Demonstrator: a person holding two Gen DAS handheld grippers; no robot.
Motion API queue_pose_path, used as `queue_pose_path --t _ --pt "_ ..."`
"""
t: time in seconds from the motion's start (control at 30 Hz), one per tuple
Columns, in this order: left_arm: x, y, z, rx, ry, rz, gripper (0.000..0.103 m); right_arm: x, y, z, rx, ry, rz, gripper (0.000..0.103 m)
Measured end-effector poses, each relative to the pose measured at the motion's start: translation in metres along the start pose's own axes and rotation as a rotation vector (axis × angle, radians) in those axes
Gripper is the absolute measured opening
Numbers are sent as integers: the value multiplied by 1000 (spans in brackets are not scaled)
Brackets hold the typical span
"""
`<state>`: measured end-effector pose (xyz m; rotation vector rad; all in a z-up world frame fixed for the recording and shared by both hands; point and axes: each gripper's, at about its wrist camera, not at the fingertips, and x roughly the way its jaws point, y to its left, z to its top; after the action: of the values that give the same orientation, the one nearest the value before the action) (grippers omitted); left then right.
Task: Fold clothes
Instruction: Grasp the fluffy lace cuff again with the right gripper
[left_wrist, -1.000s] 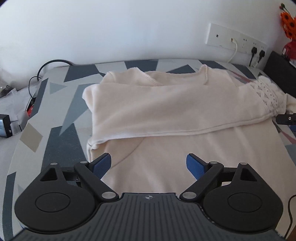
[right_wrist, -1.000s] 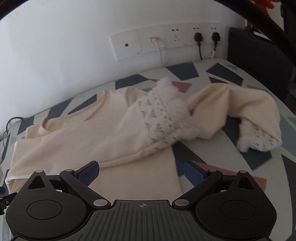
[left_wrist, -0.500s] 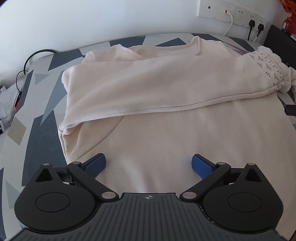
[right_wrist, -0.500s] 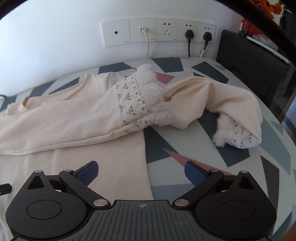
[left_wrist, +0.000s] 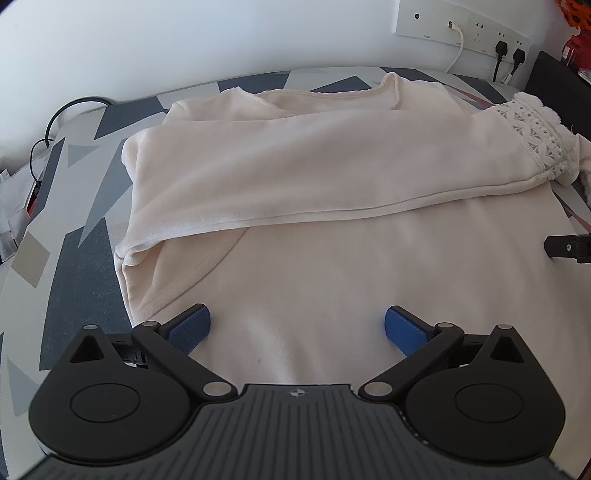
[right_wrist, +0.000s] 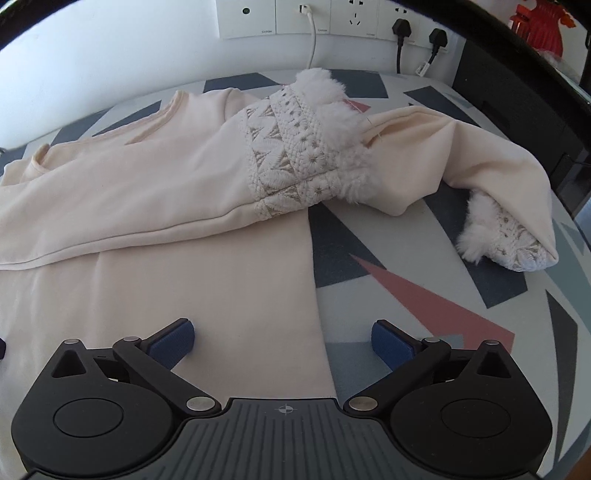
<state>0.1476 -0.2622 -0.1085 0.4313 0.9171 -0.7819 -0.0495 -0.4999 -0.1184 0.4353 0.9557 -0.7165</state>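
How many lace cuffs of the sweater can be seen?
2. One cuff lies across the sweater's chest; the other cuff rests on the patterned cover, to the right.

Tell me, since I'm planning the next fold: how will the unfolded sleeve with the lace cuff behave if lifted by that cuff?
The cream sleeve already lies bent and draped, so it will probably hang limp. Its lace-and-fur cuff looks thicker, likely giving the open right gripper firmer purchase, though the lace might snag.

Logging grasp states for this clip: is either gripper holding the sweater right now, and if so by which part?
Nothing is held. The left gripper and right gripper are both open above the cream sweater, with no fabric between their fingers.
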Motion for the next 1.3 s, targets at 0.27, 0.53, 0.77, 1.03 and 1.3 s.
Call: queue_pose_path --t 0.27,0.53,0.77,1.03,1.3 --pt "1 -1 1 6 2 0 103 -1 -2 -8 -28 -50 16 102" --pt "0 -3 0 8 -8 3 103 -4 -4 -9 -36 -59 19 102" --pt "0 -3 1 12 -5 3 103 -4 -3 -8 -40 -57 21 102" --pt "0 -3 2 12 0 3 103 -3 -2 -8 -42 -57 23 102" --pt "0 -3 1 15 -4 1 103 -3 -1 -9 -40 -59 21 102"
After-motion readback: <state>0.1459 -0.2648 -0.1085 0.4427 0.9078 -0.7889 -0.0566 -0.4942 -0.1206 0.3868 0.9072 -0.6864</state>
